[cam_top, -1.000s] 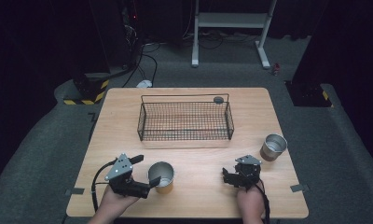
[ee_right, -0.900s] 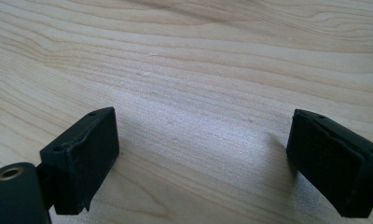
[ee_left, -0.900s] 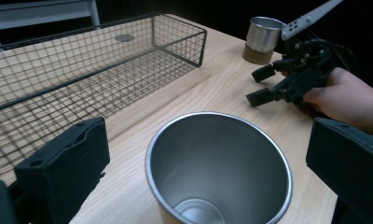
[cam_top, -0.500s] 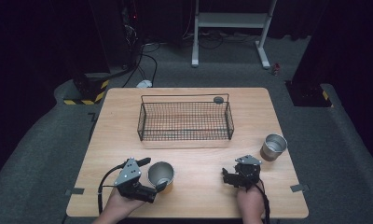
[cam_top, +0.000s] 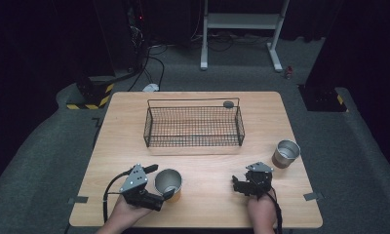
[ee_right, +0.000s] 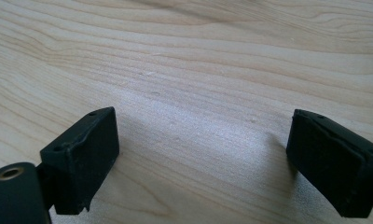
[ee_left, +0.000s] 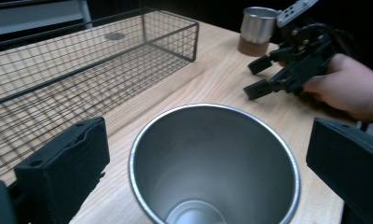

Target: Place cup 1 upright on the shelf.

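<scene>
Nearest the person, the left gripper (cam_top: 160, 184) has swung in around the steel cup (cam_top: 168, 182) since a second ago: then it lay just to the cup's left, now its fingers (ee_left: 63, 163) stand wide apart on either side of the rim, not yet touching the wall. In the left gripper view the cup (ee_left: 215, 163) sits upright between them, open mouth up and empty. I judge this the last moment before a squeeze; the cup itself has not shifted on the table (cam_top: 207, 209), so the grasp has yet to begin.

The right gripper (cam_top: 238, 185) rests near the front edge, unmoved over the same second, its fingers (ee_right: 82, 154) spread wide over bare wood with nothing between them.

Farther right, well apart from both grippers, stands a second steel cup (cam_top: 285, 153), upright on what looks like a brown base. Beyond both cups the wire basket (cam_top: 193, 141) lies across the middle of the table, with nothing inside it; a small dark disc (cam_top: 228, 104) shows at its far right corner.

Counted: two cups, one basket, one disc, two grippers. The basket looks the likely destination for the cups.
</scene>
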{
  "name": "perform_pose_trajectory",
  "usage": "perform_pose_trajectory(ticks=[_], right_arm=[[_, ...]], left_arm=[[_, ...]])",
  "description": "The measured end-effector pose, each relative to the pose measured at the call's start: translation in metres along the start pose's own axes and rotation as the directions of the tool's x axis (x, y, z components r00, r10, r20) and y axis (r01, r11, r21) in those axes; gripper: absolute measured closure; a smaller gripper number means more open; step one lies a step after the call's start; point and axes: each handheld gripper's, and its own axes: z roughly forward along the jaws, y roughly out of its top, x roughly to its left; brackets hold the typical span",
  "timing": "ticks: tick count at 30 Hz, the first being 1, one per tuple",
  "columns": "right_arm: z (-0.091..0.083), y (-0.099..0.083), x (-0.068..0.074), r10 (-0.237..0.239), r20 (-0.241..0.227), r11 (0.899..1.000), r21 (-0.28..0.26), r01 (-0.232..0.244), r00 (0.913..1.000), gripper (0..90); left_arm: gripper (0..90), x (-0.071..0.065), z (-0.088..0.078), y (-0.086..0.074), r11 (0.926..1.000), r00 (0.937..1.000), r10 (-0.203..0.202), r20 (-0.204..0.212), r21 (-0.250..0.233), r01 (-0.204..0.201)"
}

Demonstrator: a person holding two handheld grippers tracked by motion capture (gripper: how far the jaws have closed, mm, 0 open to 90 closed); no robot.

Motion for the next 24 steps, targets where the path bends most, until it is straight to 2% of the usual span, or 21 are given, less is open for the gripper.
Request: perform_pose_trajectory(ticks=[3, 8, 15, 24], right_arm=[[0.0, 0.0, 0.0, 0.003, 0.0, 1.0, 0.001, -0.003, 1.0, 9.2], [0.0, 0.0, 0.001, 0.0, -0.005, 1.0, 0.002, 0.0, 1.0, 9.2], [0.0, 0.0, 0.001, -0.005, -0.013, 1.0, 0.004, 0.005, 0.9999, 9.2], [0.0, 0.0, 0.001, -0.005, -0.012, 1.0, 0.002, 0.005, 0.9999, 9.2]], left_arm=[[0.0, -0.002, 0.002, 0.0, 0.9999, 0.9999, 0.014, 0.003, 0.002, -0.014], [0.0, -0.001, 0.006, -0.003, 0.9999, 1.0, 0.001, -0.003, 0.01, -0.001], [0.0, -0.003, 0.013, -0.008, 0.999, 0.9996, 0.023, -0.016, 0.04, -0.022], [0.0, 0.0, 0.016, -0.015, 0.9986, 0.9998, 0.016, -0.009, 0.05, -0.016]])
